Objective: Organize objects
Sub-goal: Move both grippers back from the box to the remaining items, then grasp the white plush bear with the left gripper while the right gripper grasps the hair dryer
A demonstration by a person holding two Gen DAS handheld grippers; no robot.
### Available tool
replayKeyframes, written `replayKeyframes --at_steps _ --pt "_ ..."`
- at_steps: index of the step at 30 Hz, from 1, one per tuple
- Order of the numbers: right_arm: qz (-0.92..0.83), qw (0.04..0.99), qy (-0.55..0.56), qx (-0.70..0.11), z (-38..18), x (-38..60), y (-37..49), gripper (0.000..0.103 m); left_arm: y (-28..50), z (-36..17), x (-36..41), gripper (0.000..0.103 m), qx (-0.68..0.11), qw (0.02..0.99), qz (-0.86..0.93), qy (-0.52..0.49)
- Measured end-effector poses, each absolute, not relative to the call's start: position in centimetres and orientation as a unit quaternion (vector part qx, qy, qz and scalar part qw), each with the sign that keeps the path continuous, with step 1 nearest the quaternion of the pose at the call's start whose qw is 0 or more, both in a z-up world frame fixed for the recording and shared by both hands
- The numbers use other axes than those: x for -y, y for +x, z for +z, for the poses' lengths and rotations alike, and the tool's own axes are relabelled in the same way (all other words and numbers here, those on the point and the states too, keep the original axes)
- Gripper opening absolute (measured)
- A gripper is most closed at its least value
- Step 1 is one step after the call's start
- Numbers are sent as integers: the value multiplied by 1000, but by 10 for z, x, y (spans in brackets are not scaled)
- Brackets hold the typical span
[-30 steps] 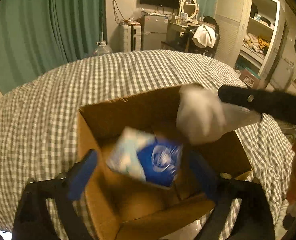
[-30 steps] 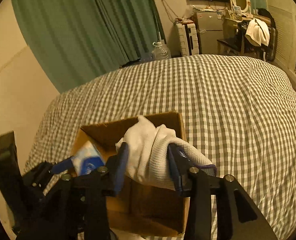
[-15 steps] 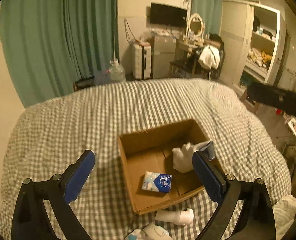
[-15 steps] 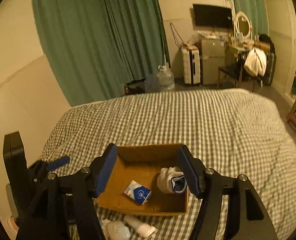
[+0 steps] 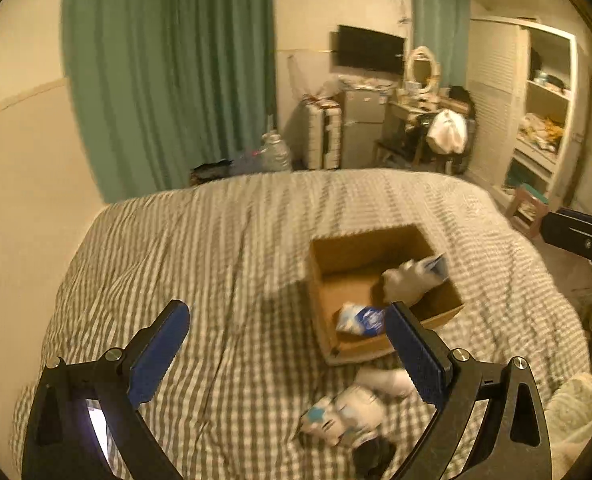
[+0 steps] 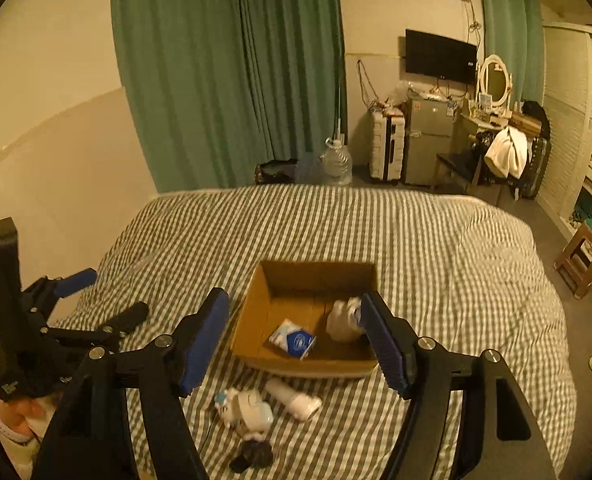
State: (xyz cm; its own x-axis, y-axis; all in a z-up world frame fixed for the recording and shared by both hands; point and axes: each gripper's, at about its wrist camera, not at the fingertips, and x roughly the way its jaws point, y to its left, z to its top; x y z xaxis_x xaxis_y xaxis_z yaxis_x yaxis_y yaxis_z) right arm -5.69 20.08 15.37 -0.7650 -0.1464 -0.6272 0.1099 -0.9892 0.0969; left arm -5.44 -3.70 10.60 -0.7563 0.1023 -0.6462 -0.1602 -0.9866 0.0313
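Note:
An open cardboard box (image 6: 264, 280) (image 5: 359, 240) sits on the checked bed. Inside lie a blue-and-white tissue pack (image 6: 292, 338) (image 5: 359, 318) and a white sock bundle (image 6: 343, 318) (image 5: 409, 282). On the bed in front of the box lie a white bottle (image 6: 294, 399) (image 5: 387, 380), a white-and-blue toy (image 6: 246, 407) (image 5: 343, 414) and a dark item (image 6: 252, 456). My left gripper (image 5: 288, 354) is open and empty, high above the bed, left of the box; it also shows in the right wrist view (image 6: 104, 300). My right gripper (image 6: 296, 342) is open and empty, high above the box.
The bed (image 6: 435, 248) has a grey-and-white checked cover. Green curtains (image 6: 232, 72), a water jug (image 6: 335, 162), a suitcase (image 6: 387, 146), a small fridge (image 6: 427, 140), a cluttered desk and a wooden stool (image 6: 581, 258) stand beyond the bed.
The right gripper let go of the sock bundle into the box and the left released the tissue pack. Both grippers rose and pulled back, open and empty; the left swung left.

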Motion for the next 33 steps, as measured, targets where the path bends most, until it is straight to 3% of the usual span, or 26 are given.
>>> replayKeyframes --at_steps 9,16,25,33 --pt "-914 81 397 19 33 -195 -67 68 -37 -16 45 101 -24 46 919 -391" --pt "-886 76 456 29 -72 -207 -88 68 -34 -95 11 101 -91 56 902 -419" --pt "-860 113 498 -14 -135 -197 -116 68 -42 -140 -7 101 -104 82 889 -439" --pt "-847 129 514 -32 -164 -193 -126 69 -59 -153 -13 101 -71 87 892 -437"
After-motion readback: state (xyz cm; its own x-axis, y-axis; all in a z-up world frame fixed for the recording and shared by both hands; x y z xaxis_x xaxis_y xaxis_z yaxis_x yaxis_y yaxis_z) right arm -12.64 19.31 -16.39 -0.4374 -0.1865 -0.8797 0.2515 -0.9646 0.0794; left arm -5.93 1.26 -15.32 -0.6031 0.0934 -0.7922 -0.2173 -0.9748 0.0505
